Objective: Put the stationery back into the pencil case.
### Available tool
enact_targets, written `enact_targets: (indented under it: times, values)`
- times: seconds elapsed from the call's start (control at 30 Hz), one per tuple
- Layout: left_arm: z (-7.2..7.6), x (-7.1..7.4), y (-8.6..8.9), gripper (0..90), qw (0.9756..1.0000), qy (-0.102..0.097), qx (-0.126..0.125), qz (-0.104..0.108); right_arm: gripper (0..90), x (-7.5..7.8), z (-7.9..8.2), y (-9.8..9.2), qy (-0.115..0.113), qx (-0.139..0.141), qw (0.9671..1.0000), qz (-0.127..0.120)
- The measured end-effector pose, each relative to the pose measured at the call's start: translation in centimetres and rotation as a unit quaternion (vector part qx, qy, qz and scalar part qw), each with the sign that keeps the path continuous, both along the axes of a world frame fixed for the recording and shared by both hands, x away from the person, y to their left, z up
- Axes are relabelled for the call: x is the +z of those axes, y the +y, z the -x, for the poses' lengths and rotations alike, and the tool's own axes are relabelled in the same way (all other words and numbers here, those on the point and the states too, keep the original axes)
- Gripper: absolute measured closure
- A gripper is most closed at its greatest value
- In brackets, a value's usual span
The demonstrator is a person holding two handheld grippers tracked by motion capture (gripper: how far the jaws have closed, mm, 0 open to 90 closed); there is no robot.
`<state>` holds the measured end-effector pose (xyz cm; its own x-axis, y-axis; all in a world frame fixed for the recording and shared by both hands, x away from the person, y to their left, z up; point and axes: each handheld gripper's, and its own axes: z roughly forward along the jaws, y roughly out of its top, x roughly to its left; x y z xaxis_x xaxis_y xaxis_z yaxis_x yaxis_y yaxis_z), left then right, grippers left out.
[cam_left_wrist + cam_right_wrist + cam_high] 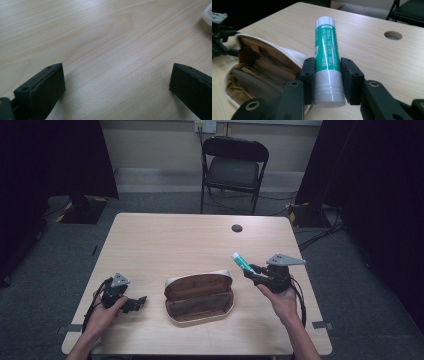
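High view: far half of the room dark, black drapes at both sides, nothing legible behind them. Both forearms cut off by the bottom edge. Left claw small and dim against the bench, jaw gap hard to judge from here. Left gripper view settles it: jaws spread wide, bare wood grain between them, nothing gripped; both jaws cut off by the lower frame edge, and a white sliver at the top right corner too cropped to identify.

Right claw raised above the bench near its right side, closed on a glue stick, green label with white ends, tilted up and away toward the left. Right gripper view: glue stick clamped between the two black pads near its lower end, cap end pointing away; label print too small to read. Pads pressed against both sides of the tube.

Open case lying at the middle of the bench between the two hands, brown lining, pale rim, lid hinged back; just left of the right claw, not touching it. In the right gripper view the case partly hidden behind the left jaw, interior shadowed, contents not discernible. Left claw's body glimpsed at that view's far left edge, cropped.

Round cable hole in the bench beyond the glue stick. Folding chair behind the bench, floor cables at right.
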<state>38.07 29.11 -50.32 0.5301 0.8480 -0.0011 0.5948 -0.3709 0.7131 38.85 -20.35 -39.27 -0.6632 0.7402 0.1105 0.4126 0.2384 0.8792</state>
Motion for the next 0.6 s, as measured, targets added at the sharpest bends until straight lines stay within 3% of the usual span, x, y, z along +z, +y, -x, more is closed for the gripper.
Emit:
enact_targets:
  times: [0.4, 0.6]
  values:
    - [0.0, 0.0, 0.0, 0.0, 1.0, 0.0, 0.0, 0.0, 65.9, 2.1, 2.3, 2.6, -0.026, 0.06, 0.9978, -0.013]
    - [0.0, 0.0, 0.0, 0.0, 1.0, 0.0, 0.0, 0.0, 65.9, 2.5, 3.5, 5.2, -0.029, 0.103, 0.9942, -0.007]
